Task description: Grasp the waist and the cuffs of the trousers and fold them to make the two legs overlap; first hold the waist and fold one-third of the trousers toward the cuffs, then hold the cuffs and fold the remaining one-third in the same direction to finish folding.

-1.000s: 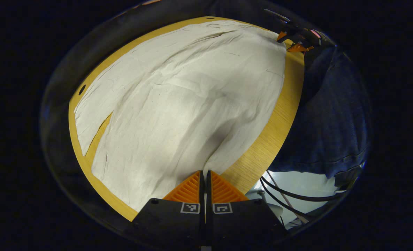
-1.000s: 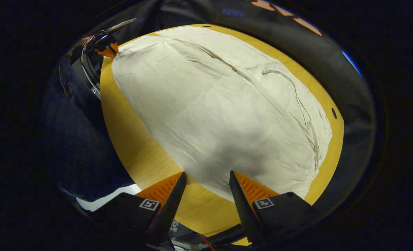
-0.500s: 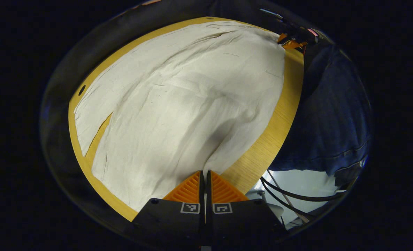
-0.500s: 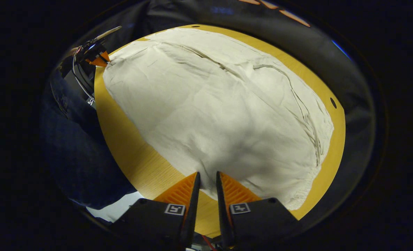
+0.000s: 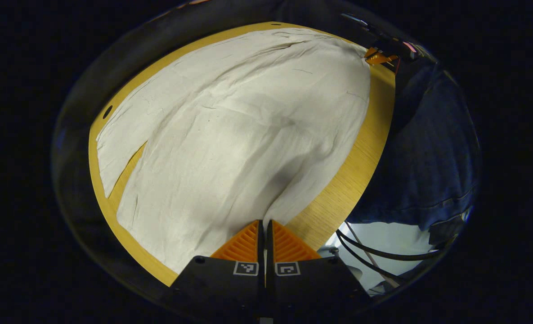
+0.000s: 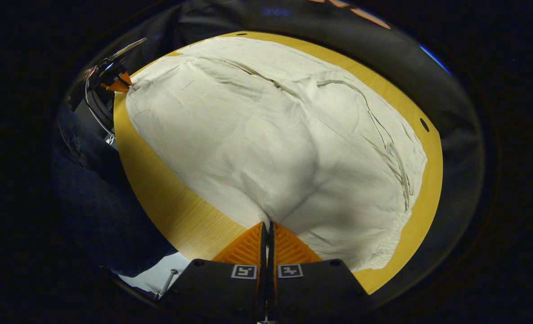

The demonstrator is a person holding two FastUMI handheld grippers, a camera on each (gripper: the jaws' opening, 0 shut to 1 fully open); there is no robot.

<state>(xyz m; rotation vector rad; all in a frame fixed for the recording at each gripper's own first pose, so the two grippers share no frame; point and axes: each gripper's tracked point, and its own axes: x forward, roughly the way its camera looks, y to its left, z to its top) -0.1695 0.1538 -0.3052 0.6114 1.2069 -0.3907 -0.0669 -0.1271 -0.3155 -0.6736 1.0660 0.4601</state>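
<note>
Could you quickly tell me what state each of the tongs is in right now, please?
Left tongs: closed, pinching the near edge of the trousers.
Right tongs: closed, pinching the trousers' edge at the other end.

A: Off-white trousers [image 5: 230,135], plain and creased, no print.
B: Under them the table [image 6: 181,216] glows honey-yellow, fine wood grain. Beside the table, a dark blue denim garment [image 5: 428,153].
</note>
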